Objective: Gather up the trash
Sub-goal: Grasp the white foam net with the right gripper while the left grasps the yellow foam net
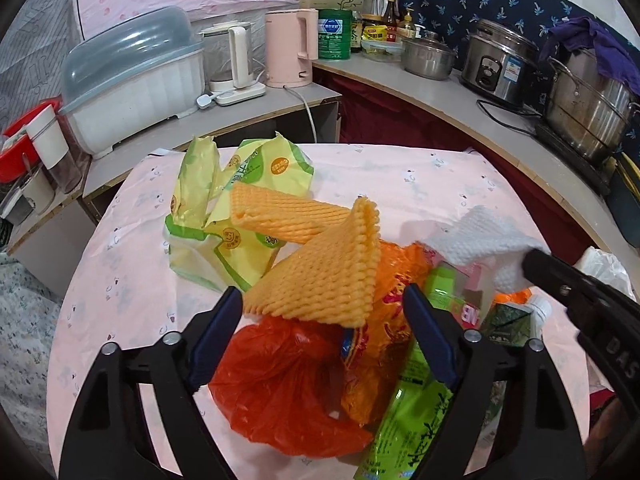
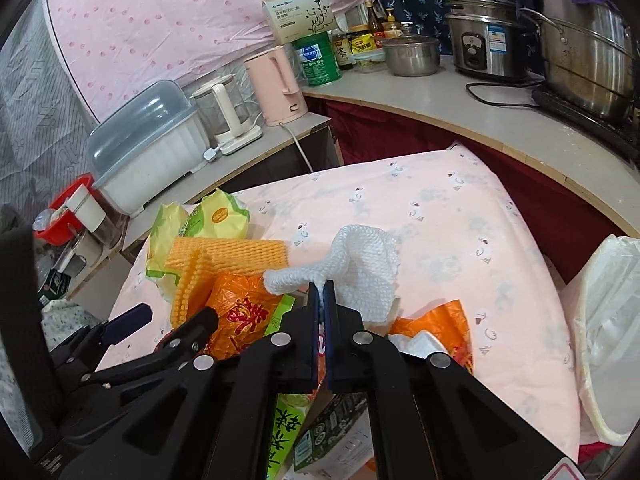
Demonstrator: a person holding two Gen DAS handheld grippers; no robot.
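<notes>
The right gripper (image 2: 323, 292) pinches a white tissue (image 2: 360, 268) above the pile; the left gripper (image 1: 320, 320) hangs spread over the foam net (image 1: 324, 276). Nearly everything is still heaped at the table's (image 2: 440, 208) near edge; the bin (image 2: 612, 320) waits beside its right edge.

Left gripper (image 1: 322, 322): black plastic frame of angled struts with cut-out openings, round silver rivets at the joints, dark blue pads lining the inner faces of both fingers. Right gripper (image 2: 323, 292): same build, four silver rivets, blue pads. White raised lettering on its side, partly readable.
</notes>
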